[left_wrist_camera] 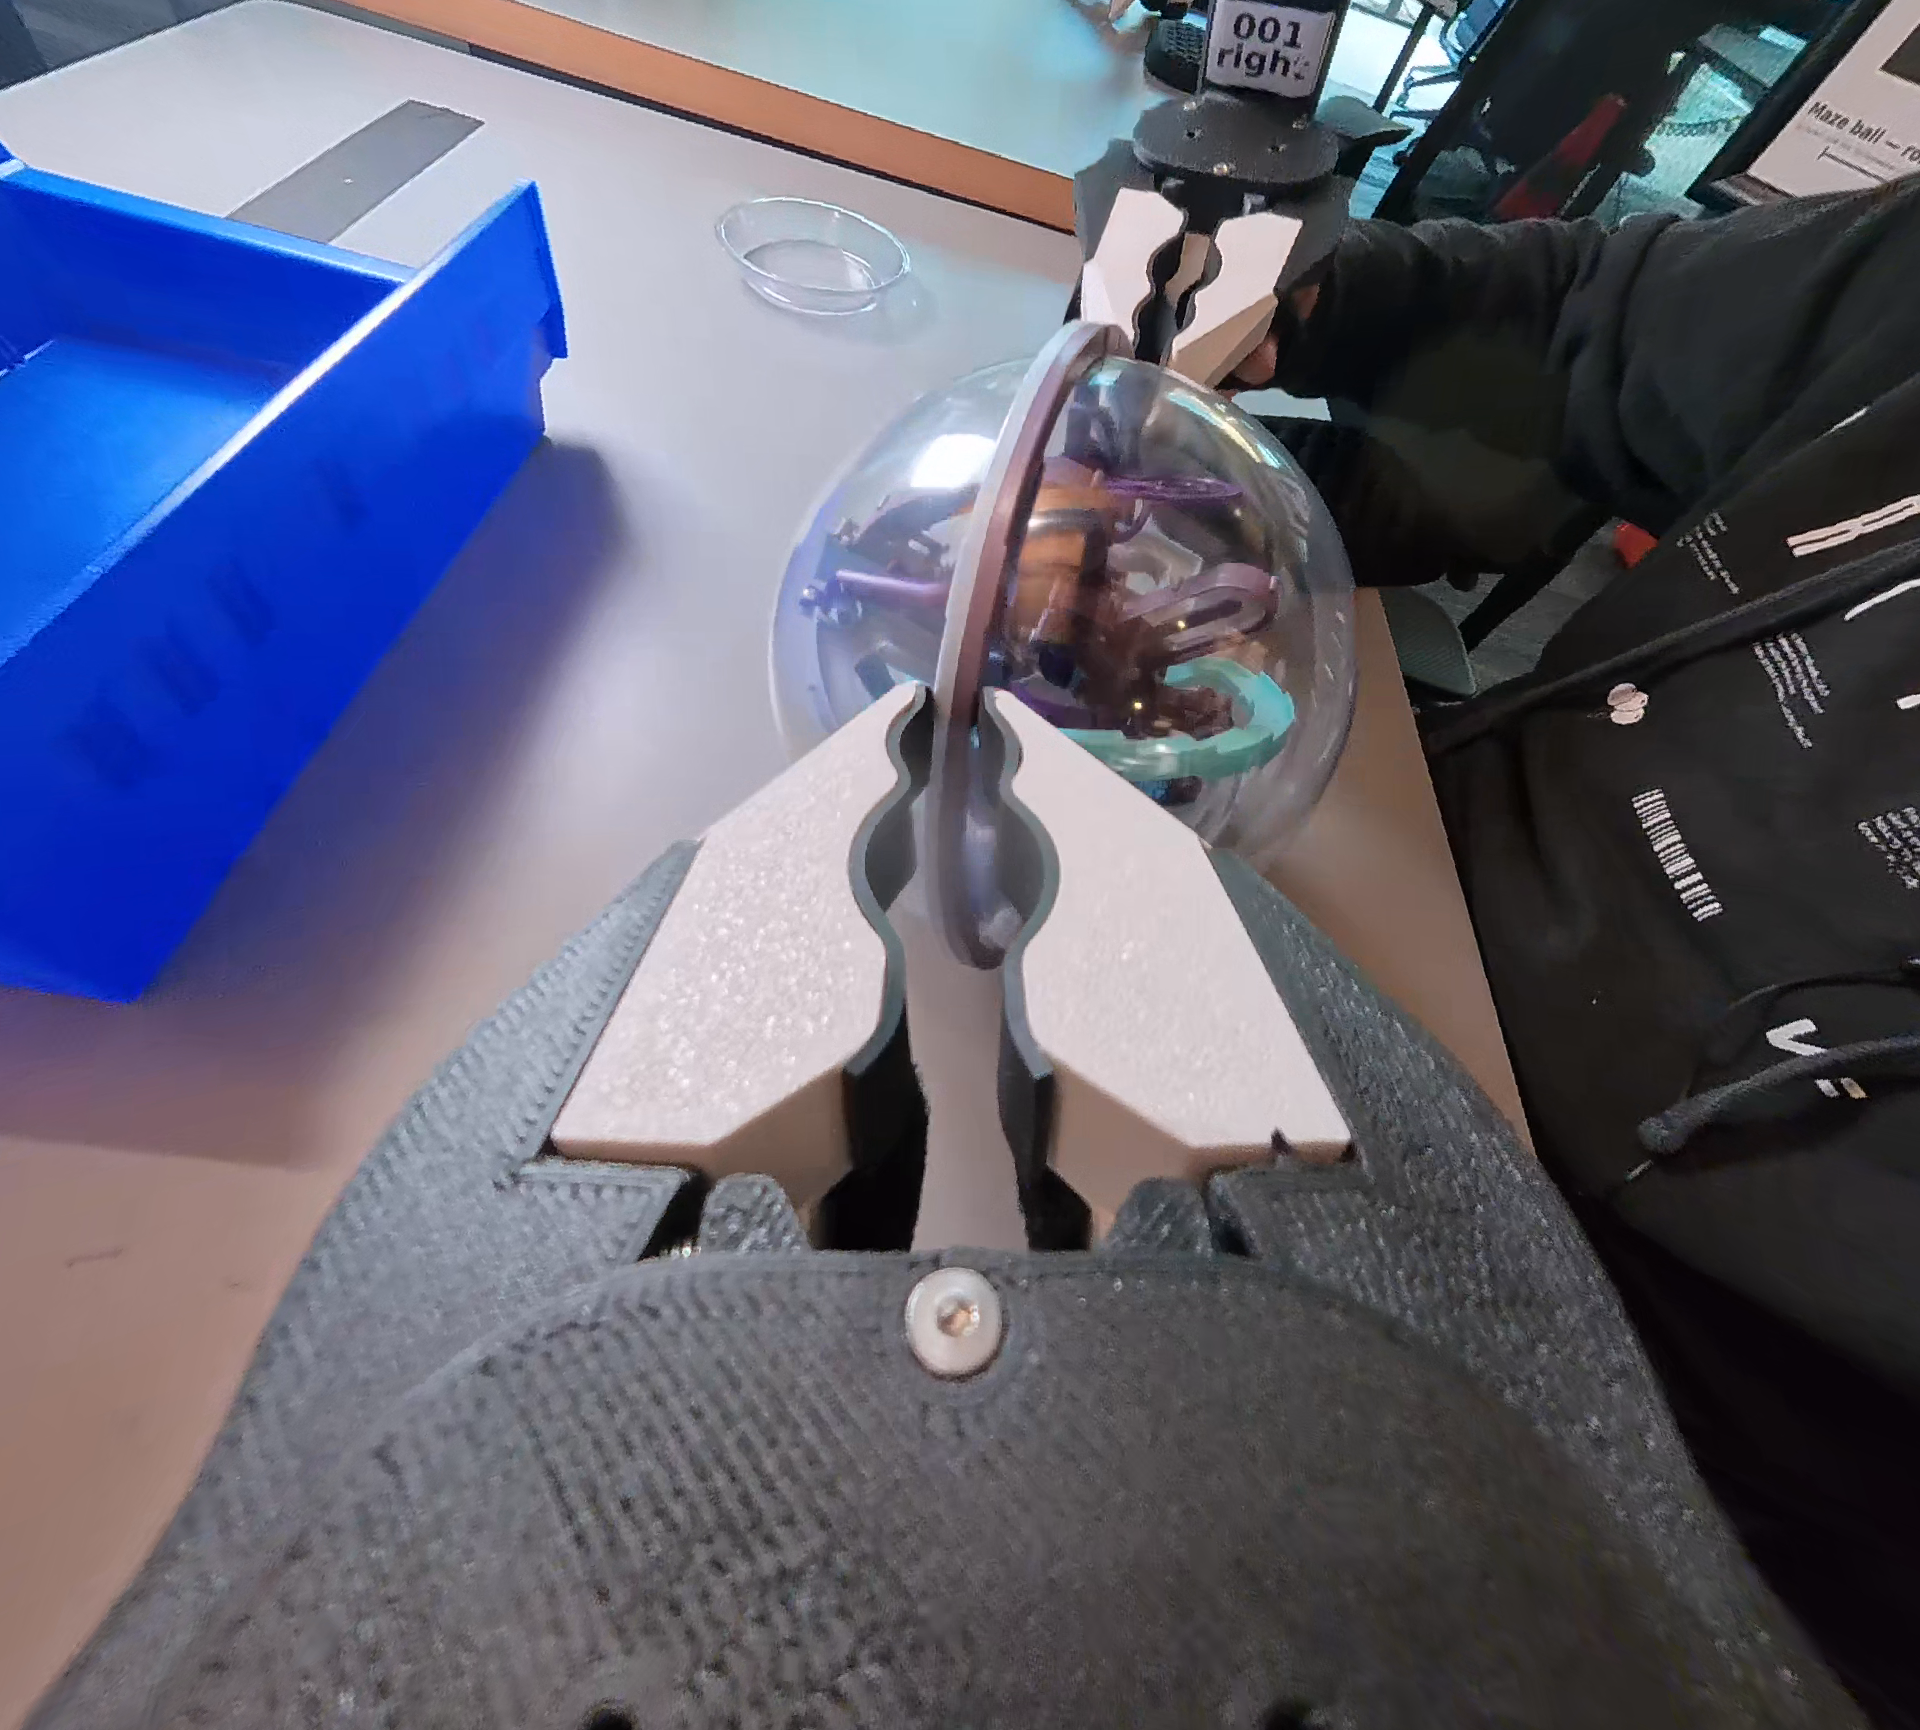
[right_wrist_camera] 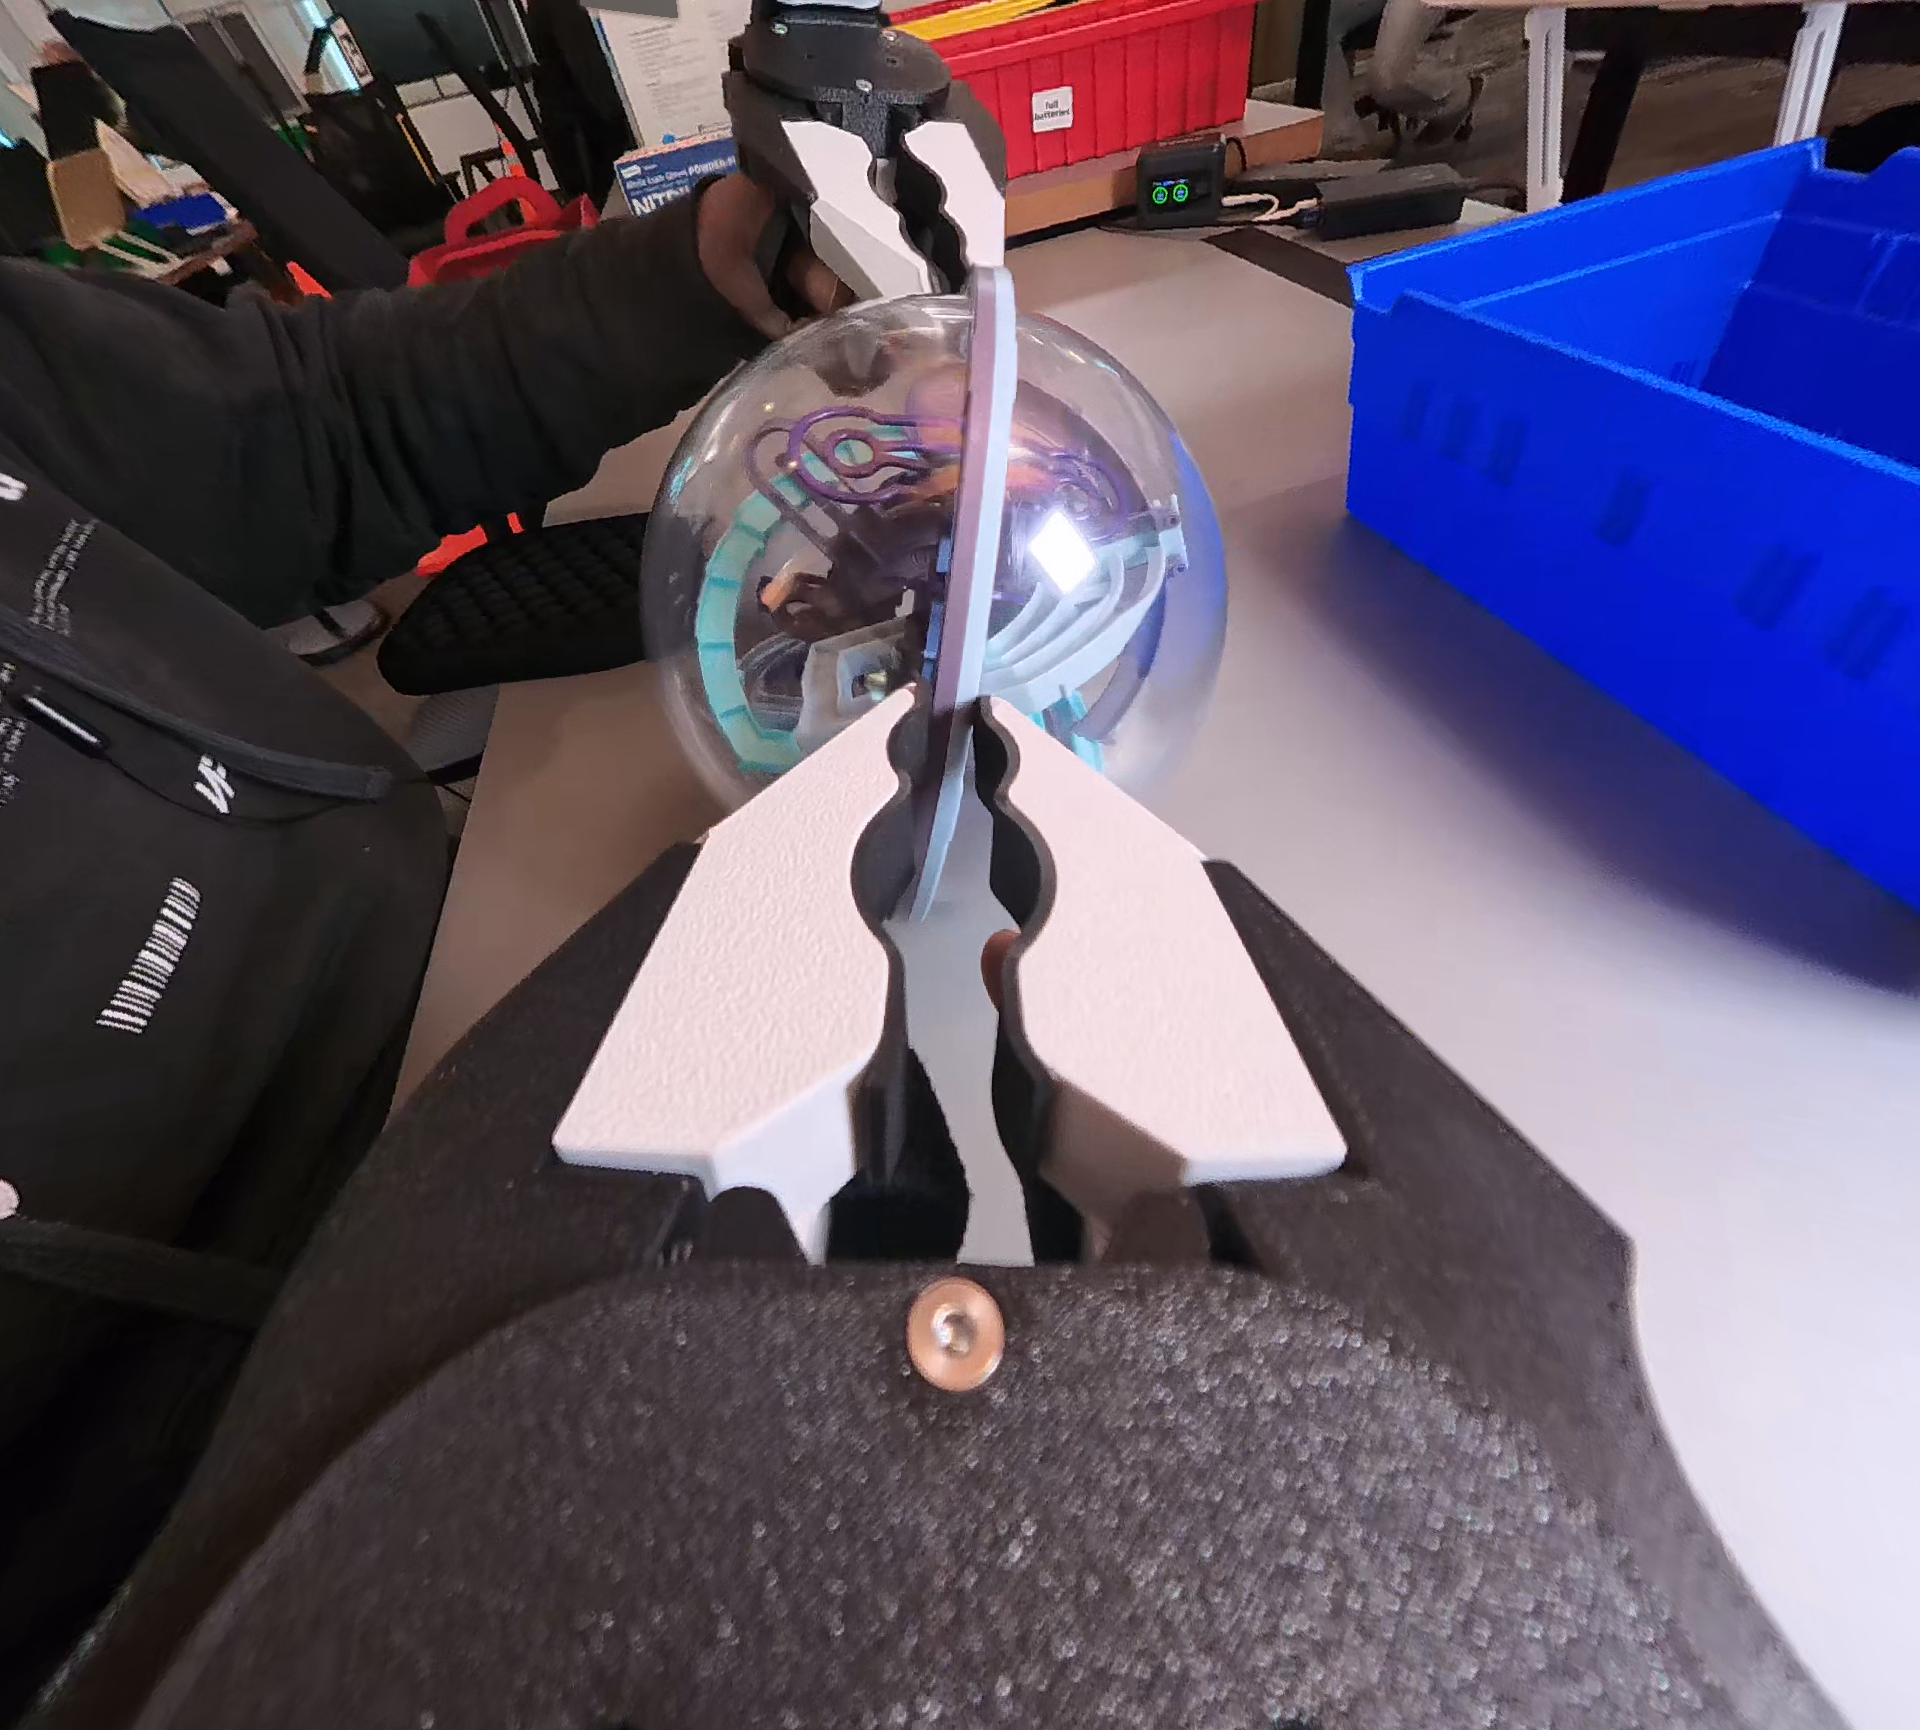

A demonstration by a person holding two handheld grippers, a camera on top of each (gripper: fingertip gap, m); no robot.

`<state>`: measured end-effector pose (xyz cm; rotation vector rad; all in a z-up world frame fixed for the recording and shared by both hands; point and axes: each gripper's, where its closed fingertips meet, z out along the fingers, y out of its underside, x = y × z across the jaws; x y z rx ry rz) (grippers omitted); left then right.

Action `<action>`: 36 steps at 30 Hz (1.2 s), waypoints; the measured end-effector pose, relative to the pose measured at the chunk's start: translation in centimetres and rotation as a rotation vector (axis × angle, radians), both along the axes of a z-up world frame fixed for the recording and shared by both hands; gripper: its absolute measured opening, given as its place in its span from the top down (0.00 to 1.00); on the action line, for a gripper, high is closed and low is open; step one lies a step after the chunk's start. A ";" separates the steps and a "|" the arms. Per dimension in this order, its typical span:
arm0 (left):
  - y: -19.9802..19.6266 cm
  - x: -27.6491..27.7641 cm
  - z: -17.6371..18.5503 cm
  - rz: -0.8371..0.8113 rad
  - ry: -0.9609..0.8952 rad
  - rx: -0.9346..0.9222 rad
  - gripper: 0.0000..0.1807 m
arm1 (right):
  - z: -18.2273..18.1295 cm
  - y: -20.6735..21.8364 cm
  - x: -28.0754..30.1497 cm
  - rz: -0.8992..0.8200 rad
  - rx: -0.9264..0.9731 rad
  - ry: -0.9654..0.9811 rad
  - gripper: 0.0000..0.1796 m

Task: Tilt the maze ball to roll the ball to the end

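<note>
The maze ball [left_wrist_camera: 1060,610] is held clear of the table [left_wrist_camera: 644,537] between the two hand-held tools, and only its thin flat ring [left_wrist_camera: 977,600] is gripped. The left gripper [left_wrist_camera: 951,714] is nearly closed, its wavy fingers [left_wrist_camera: 790,859] pinched on the near part of the ring straight ahead of it; the right gripper [right_wrist_camera: 945,714] is closed to the same narrow gap on the opposite part of the ring [right_wrist_camera: 982,475]. Each tool is seen beyond the sphere in the other's view. Slipping is judged the main risk: the ring is thin and smooth and sits edge-on in shallow scallops, so a quick or uneven twist could let it slide out of one pair of jaws, and the sphere would then drop to the table below or roll toward the blue bin [left_wrist_camera: 249,537] off to the left gripper's left. If the two tools were turned out of step, the ring might be bent or pried from the clear shell. Where the small rolling ball sits among the coloured tracks [right_wrist_camera: 831,558] cannot be made out, so an overlarge tilt could send it off its track unnoticed. A clear shallow dish [left_wrist_camera: 812,255] lies beyond, well apart.
</note>
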<state>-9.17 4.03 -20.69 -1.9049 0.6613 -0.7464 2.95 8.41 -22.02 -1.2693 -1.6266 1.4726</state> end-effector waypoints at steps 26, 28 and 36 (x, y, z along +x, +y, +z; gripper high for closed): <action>-0.4 5.3 -2.7 0.152 0.243 0.212 0.20 | -2.6 -1.0 -0.1 -0.097 -0.787 -0.141 0.97; -0.2 5.3 -2.7 0.119 0.250 0.168 0.19 | -2.8 -1.5 0.0 -0.098 -0.816 -0.157 0.97; 0.1 5.9 -2.2 -0.052 0.193 -0.019 0.20 | -4.6 -3.1 0.5 -0.099 -0.345 -0.264 0.88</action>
